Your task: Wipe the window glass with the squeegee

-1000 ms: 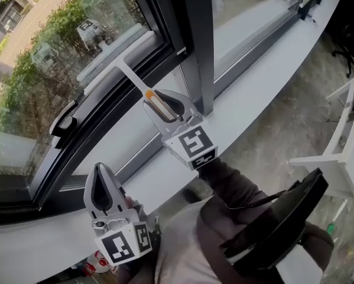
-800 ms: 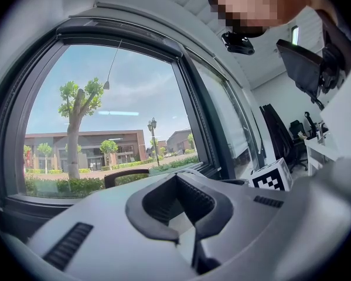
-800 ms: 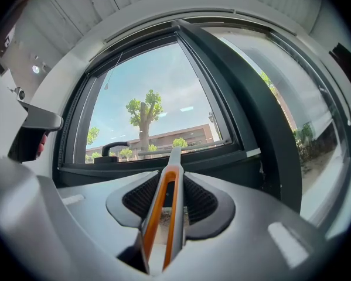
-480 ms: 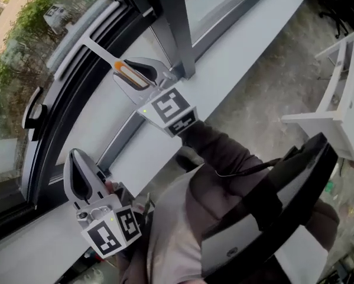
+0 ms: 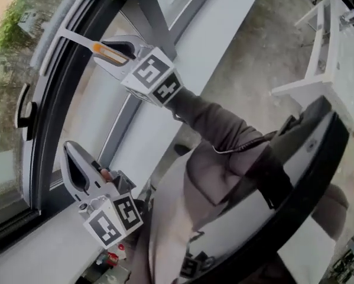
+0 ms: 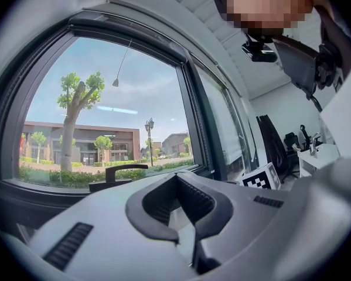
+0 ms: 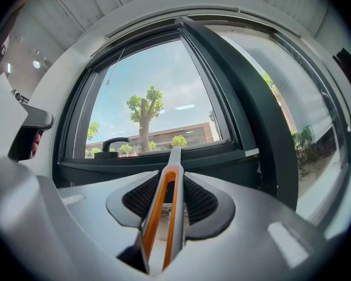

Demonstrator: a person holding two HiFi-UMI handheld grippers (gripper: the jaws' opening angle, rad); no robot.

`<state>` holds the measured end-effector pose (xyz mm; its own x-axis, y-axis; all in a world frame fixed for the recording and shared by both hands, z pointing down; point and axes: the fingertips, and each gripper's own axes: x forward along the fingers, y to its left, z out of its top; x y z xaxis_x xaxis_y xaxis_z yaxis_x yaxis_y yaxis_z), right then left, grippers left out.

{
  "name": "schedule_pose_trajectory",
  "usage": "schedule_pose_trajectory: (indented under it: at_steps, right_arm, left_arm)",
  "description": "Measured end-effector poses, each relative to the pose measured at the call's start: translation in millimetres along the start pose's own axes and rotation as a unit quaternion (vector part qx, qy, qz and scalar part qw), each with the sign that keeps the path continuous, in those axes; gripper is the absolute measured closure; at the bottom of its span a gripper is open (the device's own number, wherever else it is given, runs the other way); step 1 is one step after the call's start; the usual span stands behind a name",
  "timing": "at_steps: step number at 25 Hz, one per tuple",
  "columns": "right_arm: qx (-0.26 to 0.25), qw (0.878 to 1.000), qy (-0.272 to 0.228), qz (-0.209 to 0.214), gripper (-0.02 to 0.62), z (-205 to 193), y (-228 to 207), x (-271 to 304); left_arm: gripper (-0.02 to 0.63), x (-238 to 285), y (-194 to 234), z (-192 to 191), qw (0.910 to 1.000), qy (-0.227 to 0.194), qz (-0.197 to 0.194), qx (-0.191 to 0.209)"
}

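At the window, in the upper left of the head view, the right gripper [image 5: 113, 52] is closed on the orange grip of the squeegee [image 5: 76, 38]. The right gripper view confirms it, with the two jaws of the gripper [image 7: 174, 186] pressed on both sides of that handle [image 7: 163, 215]. The pale shaft goes up and left to the blade, which lies along the low edge of the window glass [image 5: 5, 70], just beside the dark frame. I cannot tell if the rubber really touches the pane. Compared with one second ago, the whole picture has turned: the floor and the white table [image 5: 342, 52] have moved, and the right gripper has gone from the middle toward the top left. Measured against the black window handle [image 5: 24, 108] and the dark post [image 5: 150, 16], however, the squeegee keeps nearly the same place, so I think the head turned more than the tool moved. For the task this means, in my judgement, that no new strip of glass is wiped in this moment. The blade waits at the bottom of the pane, and a next stroke would need a lift to higher glass. The left gripper [image 5: 72, 158] stays low over the white sill [image 5: 182, 46], its jaws together with nothing between them. I see no container. A small red thing [image 5: 109, 258] at the bottom edge is too small to name.
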<state>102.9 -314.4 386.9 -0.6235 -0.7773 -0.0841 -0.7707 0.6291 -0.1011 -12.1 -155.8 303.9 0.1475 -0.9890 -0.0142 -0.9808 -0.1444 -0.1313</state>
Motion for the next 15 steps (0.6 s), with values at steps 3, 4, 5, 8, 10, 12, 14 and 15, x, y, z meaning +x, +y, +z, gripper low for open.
schedule_pose_trajectory:
  at_steps: [3, 4, 5, 8, 10, 12, 14, 15]
  right_arm:
    - [0.007, 1.000, 0.007, -0.009, 0.465, -2.8, -3.7, -5.0]
    - [0.013, 1.000, 0.009, -0.016, 0.463, -3.4, -4.0, -7.5]
    - [0.019, 1.000, 0.009, -0.021, 0.463, -2.5, -2.9, -9.3]
    - [0.026, 0.999, 0.002, -0.026, 0.463, 4.8, 4.7, -12.9]
    - [0.024, 0.999, -0.006, -0.028, 0.465, 14.8, 10.9, -12.2]
    - [0.013, 0.999, -0.021, -0.026, 0.463, 33.5, 17.1, -5.5]
    - [0.004, 0.999, -0.036, -0.023, 0.465, 50.5, 30.6, -3.1]
    - [0.003, 0.999, -0.043, -0.023, 0.465, 58.2, 40.2, -4.8]
  left_arm:
    - [0.606, -1.3, 8.8, -0.4, 0.9999, -0.008, 0.000, -0.012]
    - [0.606, -2.6, 13.8, 0.5, 0.9998, -0.009, -0.002, -0.015]
    - [0.606, -5.1, 19.1, 1.2, 0.9998, -0.011, -0.003, -0.018]
    - [0.606, -16.5, 33.9, -0.7, 0.9995, -0.016, 0.000, -0.026]
    - [0.606, -21.6, 44.1, -1.5, 0.9993, -0.018, 0.003, -0.033]
    - [0.606, -23.0, 56.8, -1.7, 0.9988, -0.023, 0.010, -0.042]
    - [0.606, -32.3, 69.8, -6.4, 0.9984, -0.024, 0.015, -0.048]
    - [0.606, -40.1, 76.2, -9.3, 0.9984, -0.021, 0.018, -0.050]
